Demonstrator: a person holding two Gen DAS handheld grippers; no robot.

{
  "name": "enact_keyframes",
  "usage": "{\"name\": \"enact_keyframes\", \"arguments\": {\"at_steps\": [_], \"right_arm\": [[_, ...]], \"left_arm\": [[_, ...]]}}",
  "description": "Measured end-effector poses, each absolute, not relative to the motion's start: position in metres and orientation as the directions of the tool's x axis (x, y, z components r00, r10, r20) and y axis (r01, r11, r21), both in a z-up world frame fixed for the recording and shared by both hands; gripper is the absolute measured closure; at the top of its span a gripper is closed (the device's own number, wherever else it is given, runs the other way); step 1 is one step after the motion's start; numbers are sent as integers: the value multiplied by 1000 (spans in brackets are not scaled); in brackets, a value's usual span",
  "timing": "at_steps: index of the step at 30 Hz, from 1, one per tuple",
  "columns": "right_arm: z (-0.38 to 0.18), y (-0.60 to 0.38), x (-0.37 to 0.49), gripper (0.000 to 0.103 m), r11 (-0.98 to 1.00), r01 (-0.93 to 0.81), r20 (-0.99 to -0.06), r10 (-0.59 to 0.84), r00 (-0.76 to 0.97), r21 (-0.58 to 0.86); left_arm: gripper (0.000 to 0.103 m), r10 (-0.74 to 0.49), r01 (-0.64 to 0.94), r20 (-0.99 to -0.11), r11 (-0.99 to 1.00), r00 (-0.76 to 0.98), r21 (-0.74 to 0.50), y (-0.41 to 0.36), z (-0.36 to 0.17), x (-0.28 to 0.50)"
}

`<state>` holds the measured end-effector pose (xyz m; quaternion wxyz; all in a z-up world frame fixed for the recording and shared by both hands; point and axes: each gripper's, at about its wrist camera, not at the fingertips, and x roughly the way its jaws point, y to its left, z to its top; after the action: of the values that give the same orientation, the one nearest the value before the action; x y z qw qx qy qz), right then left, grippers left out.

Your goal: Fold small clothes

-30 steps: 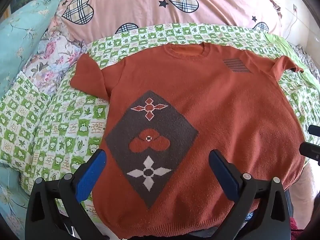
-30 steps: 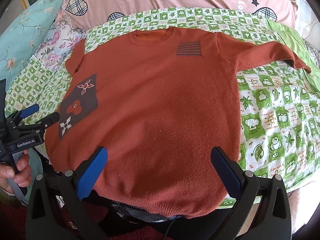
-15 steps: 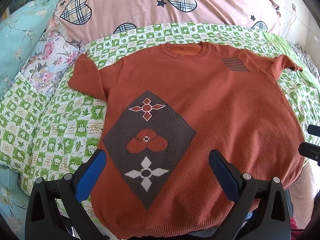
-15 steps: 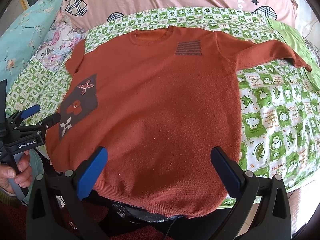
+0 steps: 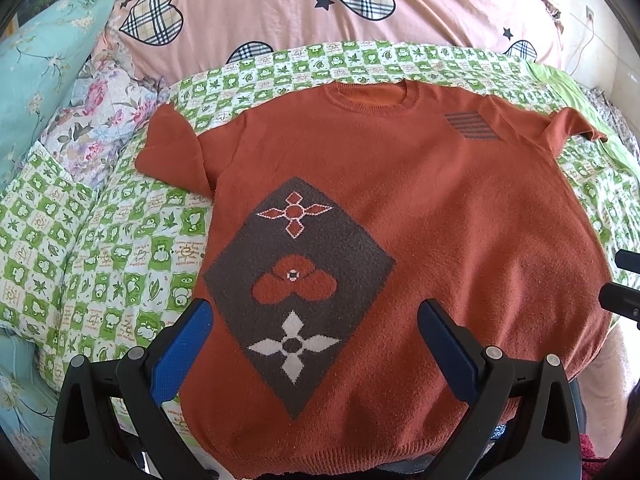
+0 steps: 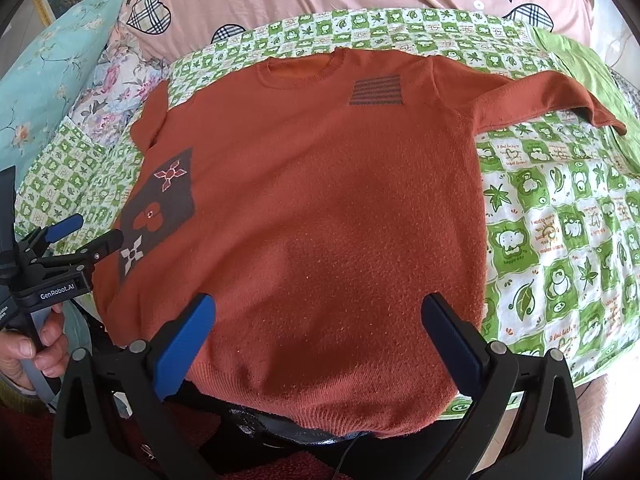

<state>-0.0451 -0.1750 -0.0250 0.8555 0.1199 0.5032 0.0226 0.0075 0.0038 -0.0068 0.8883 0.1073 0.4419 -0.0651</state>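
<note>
An orange knit sweater lies flat, front up, on the bed; it also shows in the right wrist view. It has a grey diamond patch with flower motifs and a grey striped patch near the collar. Both short sleeves are spread out. My left gripper is open and empty above the hem by the diamond patch; it also shows at the left of the right wrist view. My right gripper is open and empty above the hem's right part.
A green and white checked blanket covers the bed under the sweater. A pink quilt with plaid hearts lies behind. A teal floral pillow and a floral cloth sit at the left. The bed's near edge runs below the hem.
The left gripper's view has shifted slightly; the sweater sits a touch further left in it. The right gripper has barely moved. Both stay open and the sweater has not moved.
</note>
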Motion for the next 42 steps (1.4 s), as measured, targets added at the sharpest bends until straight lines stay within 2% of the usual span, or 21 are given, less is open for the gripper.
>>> {"name": "enact_keyframes", "arguments": {"at_steps": [7, 13, 20, 29, 32, 39, 42], "right_arm": [[-23, -181, -46, 0, 961, 89, -844, 182, 504, 260], [-26, -199, -44, 0, 939, 123, -810, 206, 550, 322], [-35, -216, -39, 0, 925, 166, -813, 203, 545, 342], [-33, -293, -33, 4, 915, 277, -792, 70, 606, 292], [-24, -346, -25, 11, 892, 346, -771, 4, 637, 291], [-7, -498, -2, 43, 749, 531, -719, -106, 687, 397], [-7, -555, 12, 50, 680, 611, -716, -179, 675, 406]], "left_arm": [[1, 5, 199, -769, 965, 640, 171, 1, -8, 11], [1, 2, 209, -772, 962, 636, 175, -2, -10, 14], [1, -3, 216, -779, 961, 627, 170, -4, -15, 22], [1, -35, 205, -794, 972, 607, 114, -2, -25, 49], [1, -37, 196, -793, 975, 608, 104, -2, -23, 56], [1, -75, 197, -799, 979, 597, 56, -10, -23, 69], [1, -63, 208, -815, 976, 576, 71, -18, -28, 74]]}}
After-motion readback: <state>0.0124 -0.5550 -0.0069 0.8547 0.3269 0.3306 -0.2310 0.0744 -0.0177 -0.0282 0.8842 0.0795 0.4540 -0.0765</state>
